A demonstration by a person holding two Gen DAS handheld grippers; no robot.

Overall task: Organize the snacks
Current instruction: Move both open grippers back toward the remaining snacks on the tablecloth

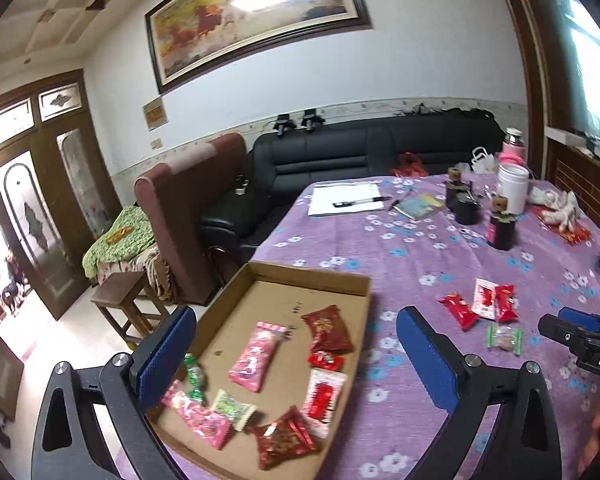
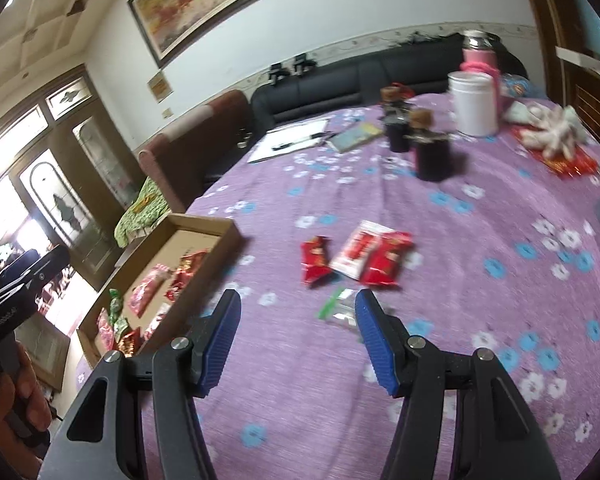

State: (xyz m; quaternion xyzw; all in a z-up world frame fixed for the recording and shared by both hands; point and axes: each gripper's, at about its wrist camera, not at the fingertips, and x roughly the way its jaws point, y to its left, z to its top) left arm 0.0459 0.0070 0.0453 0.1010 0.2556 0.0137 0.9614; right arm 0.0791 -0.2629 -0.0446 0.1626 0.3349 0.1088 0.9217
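The left tongs point(image 1: 296, 354) stand spread wide with nothing between the pads, hovering over the near end of a shallow cardboard box point(image 1: 320, 276) at the left edge of the worktop point(image 1: 400, 248). Inside the box lie several wrapped snacks: a green sweet point(image 1: 194, 376), a pink packet point(image 1: 256, 354), a dark red packet point(image 1: 328, 328) and a white-and-red packet point(image 1: 324, 394). To the right, loose on the purple flowered cloth, lie three red and white packets point(image 2: 358, 256) side by side. Just before them lies a clear sweet with green ends point(image 2: 338, 308), close to the right tongs point(image 2: 296, 336), which are partly spread and hold nothing.
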